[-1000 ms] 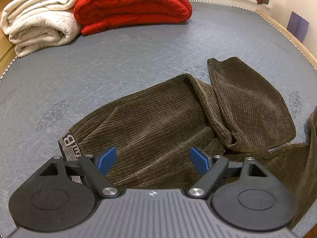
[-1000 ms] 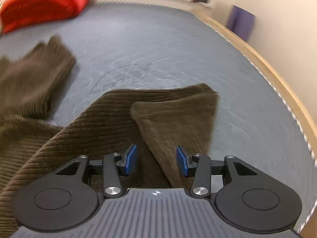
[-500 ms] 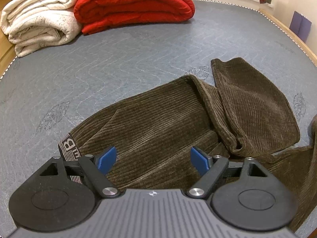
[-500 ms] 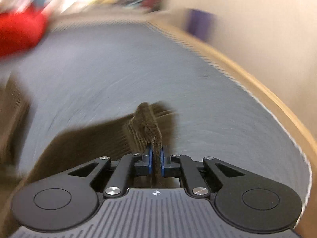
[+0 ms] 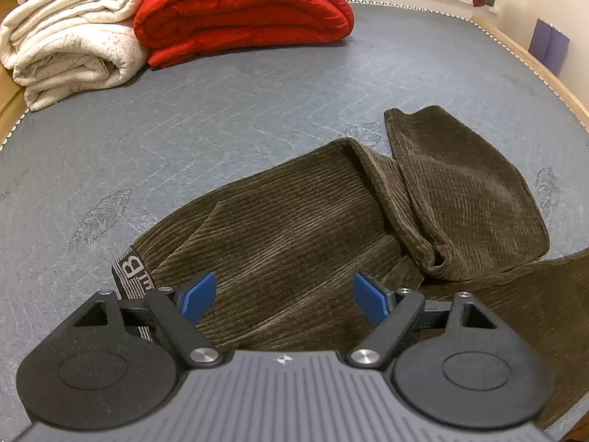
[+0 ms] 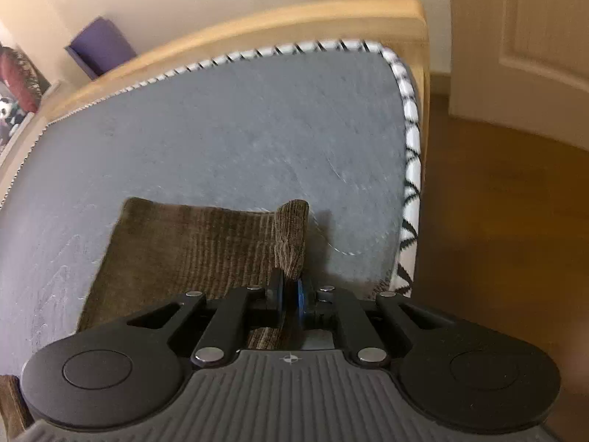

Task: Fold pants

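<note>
Dark brown corduroy pants [image 5: 294, 228] lie crumpled on a grey mattress [image 5: 221, 118]. A waistband with a letter B [image 5: 130, 269] shows at the left, and one leg is folded back on itself [image 5: 464, 191]. My left gripper [image 5: 283, 296] is open and empty, just above the pants near the waistband. My right gripper [image 6: 291, 293] is shut on a pinched corner of a pant leg's end [image 6: 291, 232]; the rest of that leg [image 6: 184, 246] lies flat near the mattress corner.
A folded red duvet [image 5: 243, 11] and folded cream blankets [image 5: 70, 40] lie at the far end. A wooden bed frame [image 6: 257, 25] borders the mattress. Wooden floor [image 6: 497, 239] and a door [image 6: 533, 37] are to the right. A purple box [image 6: 101, 46] stands by the wall.
My right gripper shut on the pant leg's end and swung right toward the mattress corner, pulling the leg out. My left gripper stayed open in nearly the same place.
</note>
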`<action>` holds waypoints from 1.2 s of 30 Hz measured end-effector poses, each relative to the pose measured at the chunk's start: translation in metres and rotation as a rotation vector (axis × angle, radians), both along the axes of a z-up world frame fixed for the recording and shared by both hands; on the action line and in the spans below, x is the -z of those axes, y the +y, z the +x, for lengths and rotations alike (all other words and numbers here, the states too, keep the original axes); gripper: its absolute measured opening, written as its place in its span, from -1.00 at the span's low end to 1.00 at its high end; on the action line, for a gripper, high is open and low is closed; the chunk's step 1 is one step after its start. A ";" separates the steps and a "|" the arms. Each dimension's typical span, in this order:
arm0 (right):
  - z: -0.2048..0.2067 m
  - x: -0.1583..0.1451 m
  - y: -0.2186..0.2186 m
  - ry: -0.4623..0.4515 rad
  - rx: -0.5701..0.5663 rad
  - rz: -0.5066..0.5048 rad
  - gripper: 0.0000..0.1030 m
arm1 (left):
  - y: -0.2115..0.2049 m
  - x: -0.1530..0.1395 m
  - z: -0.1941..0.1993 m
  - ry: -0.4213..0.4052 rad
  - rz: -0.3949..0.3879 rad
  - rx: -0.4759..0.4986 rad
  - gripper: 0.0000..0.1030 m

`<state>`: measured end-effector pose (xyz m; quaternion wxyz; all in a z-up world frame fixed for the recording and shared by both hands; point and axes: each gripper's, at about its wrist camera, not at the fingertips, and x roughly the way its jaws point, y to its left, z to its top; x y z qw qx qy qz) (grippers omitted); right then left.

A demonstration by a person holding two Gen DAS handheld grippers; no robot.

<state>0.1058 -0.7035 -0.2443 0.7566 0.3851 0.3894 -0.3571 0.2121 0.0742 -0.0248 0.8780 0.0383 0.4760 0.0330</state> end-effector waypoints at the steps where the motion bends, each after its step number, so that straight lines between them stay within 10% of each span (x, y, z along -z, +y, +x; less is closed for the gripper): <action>1: 0.000 -0.003 0.002 0.002 0.008 0.000 -0.80 | -0.001 0.000 0.000 0.000 -0.002 0.002 0.67; 8: -0.012 -0.001 -0.004 0.212 0.139 -0.057 -0.62 | -0.006 0.003 -0.002 0.012 -0.016 0.003 0.67; 11: -0.007 -0.027 0.013 0.155 0.134 -0.141 -0.62 | -0.011 0.007 -0.002 0.022 -0.020 0.020 0.67; 21: 0.089 -0.087 0.139 -0.195 -0.430 -0.224 -0.53 | -0.032 0.043 0.007 0.044 -0.025 0.082 0.55; 28: 0.159 -0.074 0.224 -0.242 -0.751 -0.087 -0.52 | -0.047 0.061 0.021 0.069 -0.108 0.159 -0.23; 36: 0.234 -0.039 0.279 -0.198 -0.901 0.018 0.04 | -0.074 0.075 0.040 0.103 -0.115 0.212 -0.26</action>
